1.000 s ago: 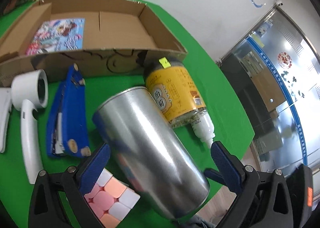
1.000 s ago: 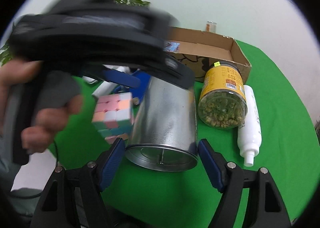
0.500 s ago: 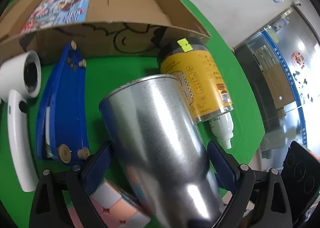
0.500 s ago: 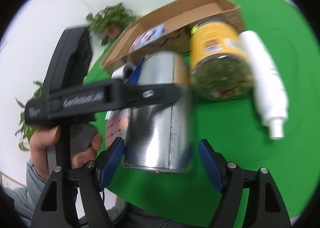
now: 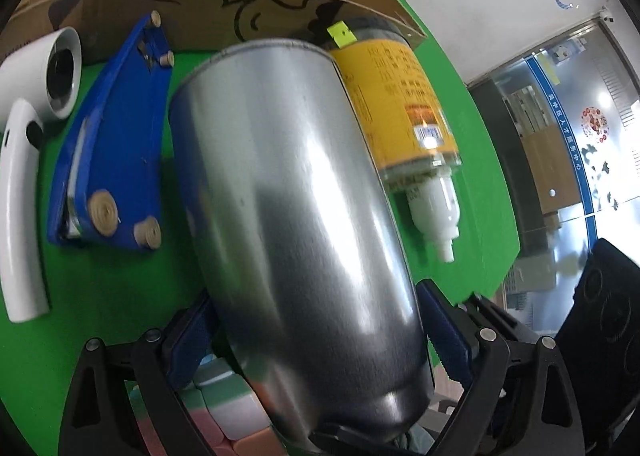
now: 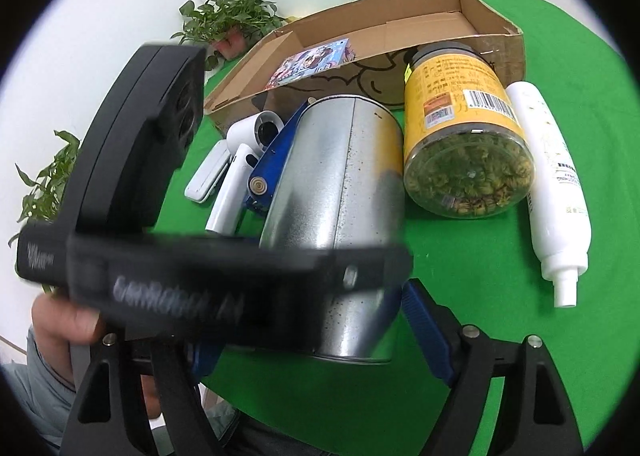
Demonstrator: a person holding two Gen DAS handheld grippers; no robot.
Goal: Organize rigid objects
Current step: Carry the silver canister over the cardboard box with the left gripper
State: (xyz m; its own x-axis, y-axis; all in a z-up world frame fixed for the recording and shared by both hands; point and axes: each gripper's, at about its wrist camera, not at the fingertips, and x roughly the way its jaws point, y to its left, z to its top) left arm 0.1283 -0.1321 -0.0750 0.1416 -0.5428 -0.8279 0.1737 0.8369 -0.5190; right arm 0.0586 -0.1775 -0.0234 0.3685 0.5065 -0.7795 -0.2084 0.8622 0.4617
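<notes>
Since 1 second back the left gripper point(image 5: 316, 340) pushed in over the can point(image 5: 296, 223) and clamped on its sides. Can sat between stapler point(image 5: 116, 135) and jar point(image 5: 400, 95), before the box point(image 6: 400, 11); right gripper's point(image 6: 308, 340) jaws stayed apart, so probably boxing next.

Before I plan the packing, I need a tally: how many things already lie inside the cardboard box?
1: a colourful picture card lies flat on the floor of the cardboard box, toward its left end in the right wrist view. The near wall hides part of the floor, so something low may be hidden.
</notes>
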